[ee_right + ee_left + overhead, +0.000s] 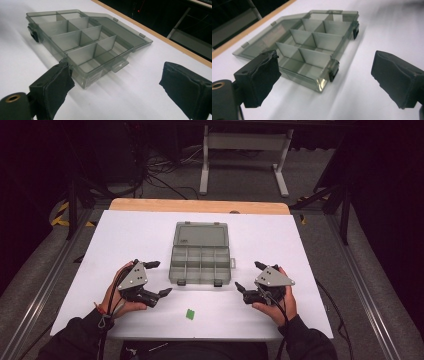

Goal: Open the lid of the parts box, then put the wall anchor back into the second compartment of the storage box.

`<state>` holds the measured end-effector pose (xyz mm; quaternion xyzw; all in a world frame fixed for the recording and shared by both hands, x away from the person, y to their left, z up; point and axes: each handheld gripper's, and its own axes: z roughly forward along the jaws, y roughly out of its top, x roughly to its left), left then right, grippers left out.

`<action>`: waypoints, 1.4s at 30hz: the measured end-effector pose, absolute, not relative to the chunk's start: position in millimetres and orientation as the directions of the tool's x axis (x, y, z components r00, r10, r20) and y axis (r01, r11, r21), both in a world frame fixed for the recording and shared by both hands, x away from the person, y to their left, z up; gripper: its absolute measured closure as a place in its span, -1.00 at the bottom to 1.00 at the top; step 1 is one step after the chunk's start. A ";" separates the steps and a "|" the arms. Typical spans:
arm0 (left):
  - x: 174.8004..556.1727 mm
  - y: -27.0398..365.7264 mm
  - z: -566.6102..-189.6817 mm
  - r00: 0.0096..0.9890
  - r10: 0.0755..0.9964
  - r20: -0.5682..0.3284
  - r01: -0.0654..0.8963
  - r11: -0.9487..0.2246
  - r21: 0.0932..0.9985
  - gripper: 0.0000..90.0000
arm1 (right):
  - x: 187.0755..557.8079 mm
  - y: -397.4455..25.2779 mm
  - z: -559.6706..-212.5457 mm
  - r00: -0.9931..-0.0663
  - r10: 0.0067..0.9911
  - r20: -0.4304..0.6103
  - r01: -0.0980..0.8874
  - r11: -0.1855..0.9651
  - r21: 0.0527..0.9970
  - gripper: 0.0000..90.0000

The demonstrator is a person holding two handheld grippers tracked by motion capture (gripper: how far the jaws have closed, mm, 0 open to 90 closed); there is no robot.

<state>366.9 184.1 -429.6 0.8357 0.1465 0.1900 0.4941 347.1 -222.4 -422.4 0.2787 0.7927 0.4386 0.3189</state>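
A smoky grey plastic organizer box (201, 260) lies in the middle of the white table with its lid (201, 234) folded flat open behind it. Its divided compartments (312, 41) (82, 42) look empty. A small green piece (190, 314) lies on the table near the front edge, in front of the box. My left gripper (161, 279) rests open to the left of the box, nothing between its jaws. My right gripper (248, 276) rests open to the right of the box, also holding nothing. Each is held by a hand in a dark sleeve.
The white sheet (125, 235) covers a wooden table whose far edge (200, 206) shows as a tan strip. Two black latches (181, 282) sit on the box's front wall. Beyond the table are a white frame's legs (205, 170) and cables on the floor.
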 end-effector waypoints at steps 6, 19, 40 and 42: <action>357.2 180.5 -441.4 0.905 0.402 0.141 0.088 -0.500 0.862 -0.81 | 335.9 -223.4 -427.4 -0.648 0.714 -0.264 0.169 0.473 0.865 -0.80; 347.9 167.7 -448.8 0.925 0.359 0.126 0.095 -0.537 0.838 -0.81 | 325.5 -218.1 -431.8 -0.662 0.689 -0.294 0.141 0.500 0.855 -0.80; 348.8 142.8 -457.5 0.972 0.231 0.046 0.108 -0.612 0.784 -0.42 | 325.4 -217.3 -435.6 -0.665 0.691 -0.286 0.168 0.510 0.843 -0.80; 350.0 139.7 -458.0 0.970 0.241 0.032 0.127 -0.616 0.777 -0.25 | 324.3 -217.5 -437.2 -0.664 0.689 -0.290 0.175 0.519 0.836 -0.80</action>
